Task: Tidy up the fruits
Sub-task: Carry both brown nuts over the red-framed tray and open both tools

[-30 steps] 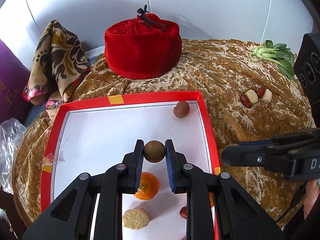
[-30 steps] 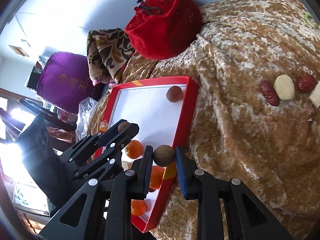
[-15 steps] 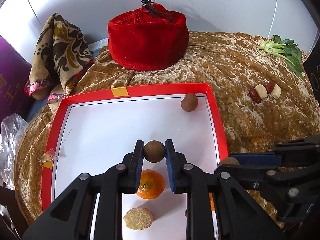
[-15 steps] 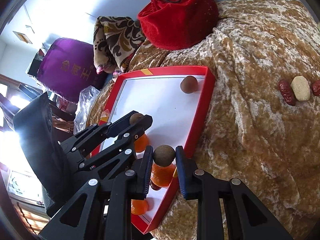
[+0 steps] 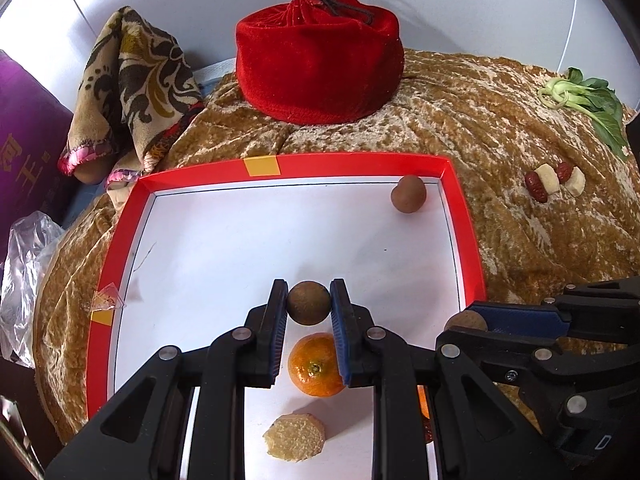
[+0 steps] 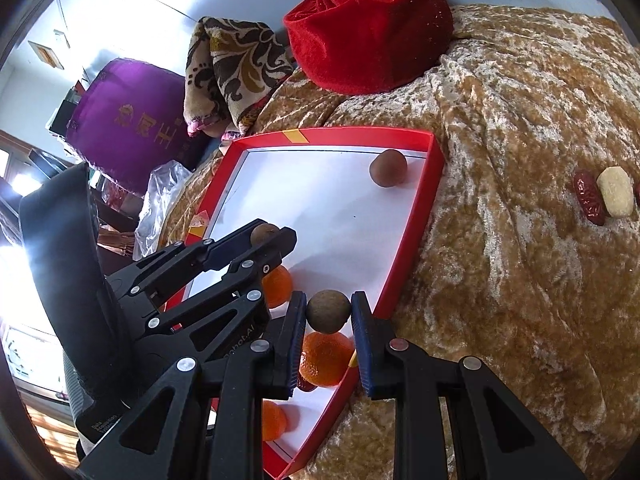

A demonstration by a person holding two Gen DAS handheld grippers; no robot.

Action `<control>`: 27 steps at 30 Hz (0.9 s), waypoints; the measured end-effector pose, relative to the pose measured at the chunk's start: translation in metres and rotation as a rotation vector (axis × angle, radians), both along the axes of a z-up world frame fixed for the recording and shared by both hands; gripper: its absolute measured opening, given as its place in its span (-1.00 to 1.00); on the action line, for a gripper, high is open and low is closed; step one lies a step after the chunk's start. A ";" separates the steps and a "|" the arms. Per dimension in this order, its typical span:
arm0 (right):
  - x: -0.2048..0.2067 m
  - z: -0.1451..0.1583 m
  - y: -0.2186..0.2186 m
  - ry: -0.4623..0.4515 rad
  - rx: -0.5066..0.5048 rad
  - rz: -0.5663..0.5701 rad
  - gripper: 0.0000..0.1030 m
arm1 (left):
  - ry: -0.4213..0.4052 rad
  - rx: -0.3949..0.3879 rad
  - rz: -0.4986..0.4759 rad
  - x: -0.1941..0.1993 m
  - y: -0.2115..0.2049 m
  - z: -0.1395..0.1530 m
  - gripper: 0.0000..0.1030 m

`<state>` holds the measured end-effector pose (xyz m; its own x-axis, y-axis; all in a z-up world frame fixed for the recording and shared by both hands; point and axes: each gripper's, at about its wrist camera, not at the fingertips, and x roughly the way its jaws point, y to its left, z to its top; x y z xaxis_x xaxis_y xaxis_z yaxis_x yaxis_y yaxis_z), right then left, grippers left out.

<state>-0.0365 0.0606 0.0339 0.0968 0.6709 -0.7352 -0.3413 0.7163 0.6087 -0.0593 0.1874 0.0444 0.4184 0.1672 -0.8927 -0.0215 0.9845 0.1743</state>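
Holding a small brown fruit in each gripper above the red tray (image 5: 464, 216).
Left gripper (image 5: 309, 307) is clamped on one brown fruit (image 5: 309, 303) over the tray's white floor, above an orange (image 5: 316, 365); right gripper (image 6: 329, 312) pinches another brown fruit (image 6: 328, 311) beside the tray's right rim; a third brown fruit (image 5: 408, 194) lies in the far corner.

Red-rimmed white tray (image 5: 460, 200), orange tangerine (image 5: 314, 366)

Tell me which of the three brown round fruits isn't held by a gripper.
The brown fruit lying loose in the red tray's far right corner; the other two sit clamped between gripper pads.
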 end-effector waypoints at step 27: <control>-0.001 0.000 0.005 -0.012 -0.017 0.009 -0.50 | 0.029 0.059 0.103 0.006 0.008 -0.005 -0.47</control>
